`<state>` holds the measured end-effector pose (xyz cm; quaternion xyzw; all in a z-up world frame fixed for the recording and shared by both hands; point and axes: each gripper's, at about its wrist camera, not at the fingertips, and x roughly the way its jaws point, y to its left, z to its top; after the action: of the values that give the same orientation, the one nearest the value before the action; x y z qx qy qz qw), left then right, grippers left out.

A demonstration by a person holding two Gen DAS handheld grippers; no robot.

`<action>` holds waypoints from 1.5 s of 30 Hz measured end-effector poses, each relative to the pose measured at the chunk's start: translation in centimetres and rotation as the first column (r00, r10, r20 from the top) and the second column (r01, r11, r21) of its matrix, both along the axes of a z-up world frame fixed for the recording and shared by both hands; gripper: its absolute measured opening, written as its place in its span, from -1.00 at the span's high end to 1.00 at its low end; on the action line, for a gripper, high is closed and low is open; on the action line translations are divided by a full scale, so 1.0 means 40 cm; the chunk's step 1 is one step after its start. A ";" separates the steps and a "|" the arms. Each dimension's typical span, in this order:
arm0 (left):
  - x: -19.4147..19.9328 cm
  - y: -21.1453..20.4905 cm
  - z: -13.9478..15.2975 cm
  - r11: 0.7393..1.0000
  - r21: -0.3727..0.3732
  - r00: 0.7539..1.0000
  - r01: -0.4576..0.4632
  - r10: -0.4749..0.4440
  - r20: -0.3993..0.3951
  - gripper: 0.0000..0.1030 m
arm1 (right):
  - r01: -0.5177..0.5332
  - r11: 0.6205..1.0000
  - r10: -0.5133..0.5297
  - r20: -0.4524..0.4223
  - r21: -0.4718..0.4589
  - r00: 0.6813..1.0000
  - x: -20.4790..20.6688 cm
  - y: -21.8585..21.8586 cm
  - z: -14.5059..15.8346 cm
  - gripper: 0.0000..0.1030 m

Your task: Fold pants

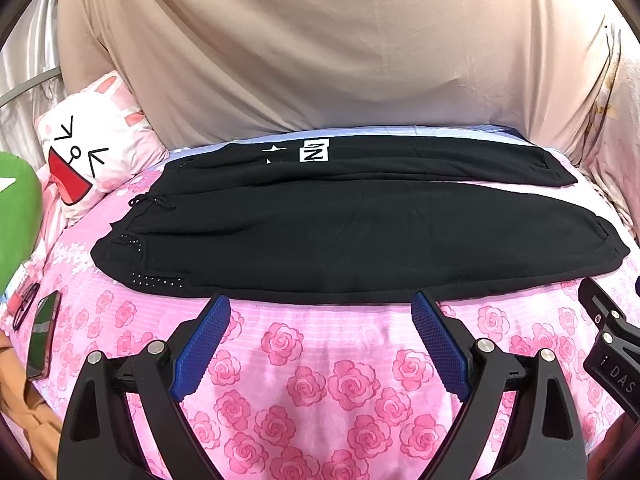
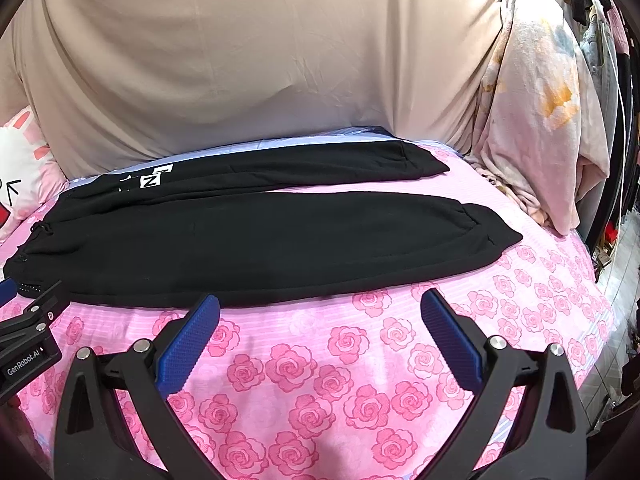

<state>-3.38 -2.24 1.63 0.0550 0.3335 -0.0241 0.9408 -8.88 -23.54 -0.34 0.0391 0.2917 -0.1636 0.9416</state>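
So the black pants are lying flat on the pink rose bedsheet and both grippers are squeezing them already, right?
Not quite. The black pants do lie flat on the pink rose bedsheet, but in both wrist views the left gripper and right gripper have jaws open, holding nothing.

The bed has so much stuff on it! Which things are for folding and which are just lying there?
For the job:
pants
left gripper, jaws open
right gripper, jaws open

Just lying about:
bunny pillow
phone
green cushion
crumpled blanket
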 end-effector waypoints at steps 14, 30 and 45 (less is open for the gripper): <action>-0.001 -0.010 0.002 1.000 0.008 1.000 0.002 -0.002 -0.004 -0.74 | 0.002 1.000 -0.002 0.007 -0.024 1.000 -0.004 -0.004 -0.001 -0.91; -0.002 -0.017 -0.001 1.000 0.011 1.000 0.005 -0.005 -0.001 -0.74 | -0.001 1.000 0.001 0.002 0.025 1.000 -0.001 -0.008 -0.005 -0.91; 0.003 -0.016 -0.015 1.000 0.013 1.000 0.003 -0.003 -0.007 -0.74 | 0.005 0.999 -0.007 -0.047 -0.045 0.999 0.009 -0.005 -0.012 -0.91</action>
<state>-3.24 -2.90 1.02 0.0616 0.3367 -0.0237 0.9393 -8.53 -23.73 -0.84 0.0151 0.3101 -0.1737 0.9346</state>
